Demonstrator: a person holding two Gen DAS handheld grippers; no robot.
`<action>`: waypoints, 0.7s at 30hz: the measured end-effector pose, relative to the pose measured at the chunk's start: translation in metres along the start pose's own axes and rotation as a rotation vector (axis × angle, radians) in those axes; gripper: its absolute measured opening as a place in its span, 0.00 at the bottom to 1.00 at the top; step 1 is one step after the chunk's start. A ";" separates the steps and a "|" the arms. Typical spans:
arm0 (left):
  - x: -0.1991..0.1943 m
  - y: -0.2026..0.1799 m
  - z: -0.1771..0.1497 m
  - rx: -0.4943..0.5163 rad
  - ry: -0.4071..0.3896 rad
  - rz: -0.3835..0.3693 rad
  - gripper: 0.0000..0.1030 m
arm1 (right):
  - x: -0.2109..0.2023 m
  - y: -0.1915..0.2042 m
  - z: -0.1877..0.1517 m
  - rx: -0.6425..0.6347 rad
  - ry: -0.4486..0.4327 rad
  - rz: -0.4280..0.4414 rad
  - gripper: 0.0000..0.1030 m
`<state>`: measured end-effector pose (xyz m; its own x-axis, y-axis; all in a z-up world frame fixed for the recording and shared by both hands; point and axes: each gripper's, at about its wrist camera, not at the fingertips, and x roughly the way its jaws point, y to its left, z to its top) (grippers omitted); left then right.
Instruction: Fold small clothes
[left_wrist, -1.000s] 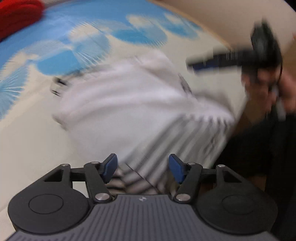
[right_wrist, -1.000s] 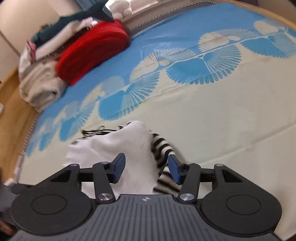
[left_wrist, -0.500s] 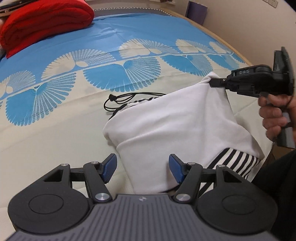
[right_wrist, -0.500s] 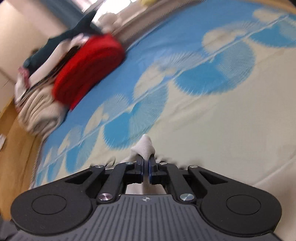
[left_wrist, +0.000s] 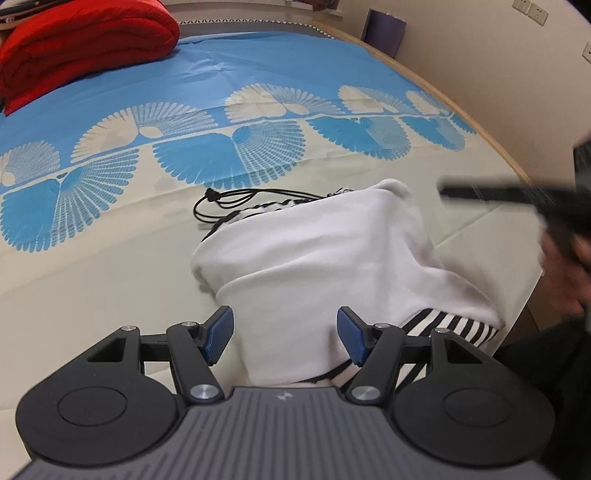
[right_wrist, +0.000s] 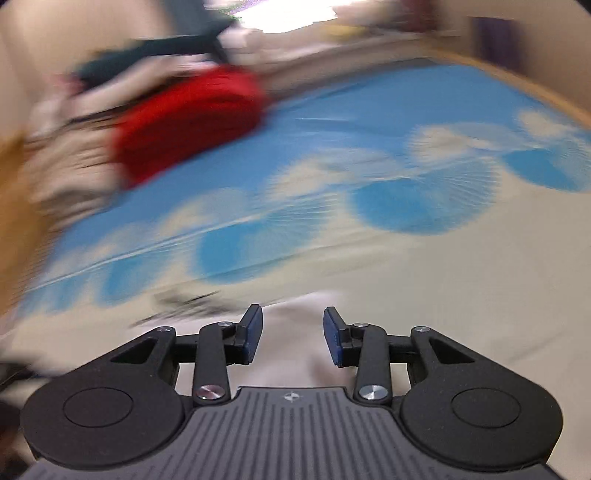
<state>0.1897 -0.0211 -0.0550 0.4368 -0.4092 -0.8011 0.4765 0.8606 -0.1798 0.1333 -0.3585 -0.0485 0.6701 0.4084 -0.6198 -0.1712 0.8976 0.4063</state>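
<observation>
A small white garment (left_wrist: 314, 258) with a black-and-white striped layer (left_wrist: 454, 325) under it lies folded over on the bed sheet (left_wrist: 110, 280). Its black drawstring (left_wrist: 236, 203) loops out at the far side. My left gripper (left_wrist: 284, 336) hovers open over the garment's near edge, its pads apart and gripping nothing. My right gripper (right_wrist: 293, 332) is opening. White cloth (right_wrist: 295, 314) shows blurred beyond its jaws, and the pads do not press on it. In the left wrist view that gripper (left_wrist: 461, 194) is a dark blur to the right of the garment's raised corner.
A rolled red blanket (left_wrist: 85, 48) lies at the far end of the bed, and a blurred pile of clothes (right_wrist: 66, 166) is stacked beside it. The bed's wooden edge (left_wrist: 498, 147) and a wall run along the right. A person's hand (left_wrist: 565, 266) holds the right gripper.
The right gripper, shut on the garment's white corner half a second ago, has let it go and pulled back to the right. The left gripper has barely moved.
</observation>
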 end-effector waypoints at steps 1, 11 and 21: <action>0.001 -0.002 0.001 -0.001 -0.003 0.000 0.66 | 0.000 0.003 -0.011 -0.036 0.083 0.077 0.37; 0.017 0.016 0.025 -0.199 -0.016 -0.038 0.66 | 0.025 -0.013 -0.089 -0.265 0.547 -0.063 0.36; 0.098 0.083 0.037 -0.611 0.156 -0.150 0.72 | 0.037 -0.001 -0.095 -0.304 0.567 -0.070 0.37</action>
<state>0.3001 -0.0014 -0.1274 0.2612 -0.5289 -0.8075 -0.0161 0.8340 -0.5515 0.0896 -0.3285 -0.1349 0.2155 0.2971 -0.9302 -0.3935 0.8983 0.1958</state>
